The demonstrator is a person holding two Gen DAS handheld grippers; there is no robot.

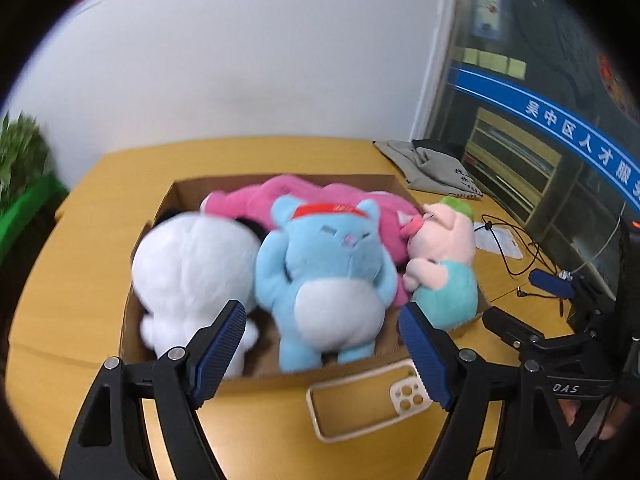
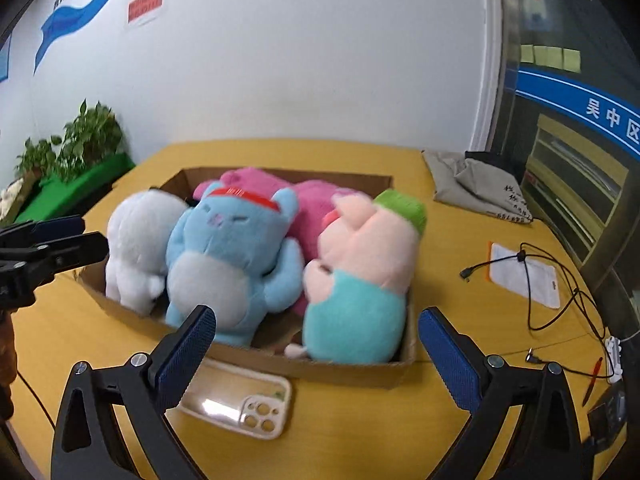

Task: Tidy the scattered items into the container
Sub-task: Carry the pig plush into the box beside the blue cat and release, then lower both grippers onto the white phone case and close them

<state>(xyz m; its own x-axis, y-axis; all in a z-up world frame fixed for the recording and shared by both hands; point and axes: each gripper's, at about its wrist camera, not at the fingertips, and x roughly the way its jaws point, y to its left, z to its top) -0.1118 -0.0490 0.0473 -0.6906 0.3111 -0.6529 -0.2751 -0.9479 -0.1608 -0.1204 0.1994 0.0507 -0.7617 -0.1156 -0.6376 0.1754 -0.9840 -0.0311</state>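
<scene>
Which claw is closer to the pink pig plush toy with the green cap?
Right. The open right claw hangs just in front of the pink pig plush toy; the open left claw sits farther over, before the blue plush cat.

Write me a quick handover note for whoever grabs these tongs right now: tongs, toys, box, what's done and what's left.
Left tongs: open, empty, hanging above the near edge of the cardboard box.
Right tongs: open wide, empty, also at the near edge.
In the box: white plush, blue plush, pink plush at the back, pig plush on the right end.
Done: all four plush toys are in the box.
Left: the clear phone case lies on the table in front of the box. The grey bag and cable sit to the right; whether they belong in the box is unclear.
</scene>
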